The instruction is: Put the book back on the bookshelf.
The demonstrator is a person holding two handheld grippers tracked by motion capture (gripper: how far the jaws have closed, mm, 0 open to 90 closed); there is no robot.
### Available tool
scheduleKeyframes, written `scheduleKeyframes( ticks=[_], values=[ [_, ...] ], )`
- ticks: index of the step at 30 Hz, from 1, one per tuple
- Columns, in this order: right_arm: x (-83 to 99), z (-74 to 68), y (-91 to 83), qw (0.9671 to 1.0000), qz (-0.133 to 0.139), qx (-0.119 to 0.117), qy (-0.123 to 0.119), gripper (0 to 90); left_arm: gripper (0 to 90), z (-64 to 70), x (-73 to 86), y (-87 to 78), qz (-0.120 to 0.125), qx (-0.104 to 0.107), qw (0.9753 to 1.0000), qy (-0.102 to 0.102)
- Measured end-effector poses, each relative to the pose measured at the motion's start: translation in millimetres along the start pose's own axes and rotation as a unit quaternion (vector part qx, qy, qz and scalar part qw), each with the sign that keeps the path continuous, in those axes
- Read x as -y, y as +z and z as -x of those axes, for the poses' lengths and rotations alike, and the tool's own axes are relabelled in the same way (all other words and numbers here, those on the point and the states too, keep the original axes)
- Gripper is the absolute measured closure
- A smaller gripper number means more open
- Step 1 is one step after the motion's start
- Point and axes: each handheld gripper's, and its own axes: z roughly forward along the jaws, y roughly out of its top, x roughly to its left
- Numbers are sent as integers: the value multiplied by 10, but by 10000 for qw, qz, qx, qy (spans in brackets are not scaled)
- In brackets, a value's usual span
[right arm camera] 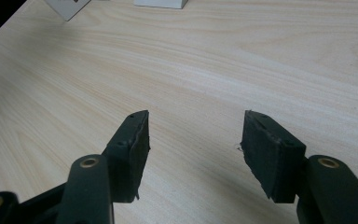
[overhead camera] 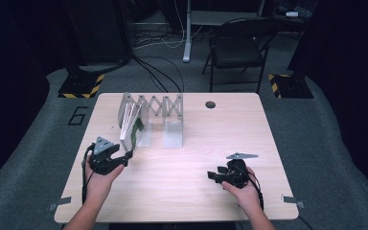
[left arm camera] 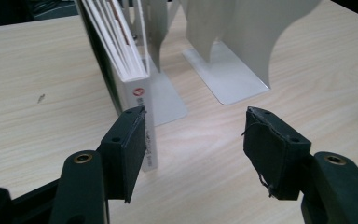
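A grey expanding metal book rack (overhead camera: 159, 108) stands at the back left of the wooden table (overhead camera: 187, 191). Several thin white books (overhead camera: 130, 122) lean upright in its left end. My left gripper (overhead camera: 127, 156) is open just in front of those books. In the left gripper view the nearest book's white spine (left arm camera: 142, 100) with a red mark sits right beside the left pad (left arm camera: 130, 149); I cannot tell if they touch. Nothing lies between the left gripper's (left arm camera: 196, 137) pads. My right gripper (overhead camera: 212, 176) is open low over bare table at the front right, and the right gripper (right arm camera: 196, 137) holds nothing.
Two white rack dividers (left arm camera: 233, 51) with flat feet stand right of the books. A round cable hole (overhead camera: 210, 104) is in the table's far edge. A black folding chair (overhead camera: 237, 45) stands on the floor behind the table. Cables trail from both grippers.
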Motion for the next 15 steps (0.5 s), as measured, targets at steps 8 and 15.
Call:
scheduleKeyframes(
  ticks=[8, 15],
  values=[
    [-1, -1, -8, 10000, 28, 8, 5, 415, 395, 82, 82, -98, -91, 251, 9995, 156],
    [-1, -9, -1, 10000, 11, 10, -7, 415, 395, 209, 190, -150, -141, 607, 9970, 454]
  ],
)
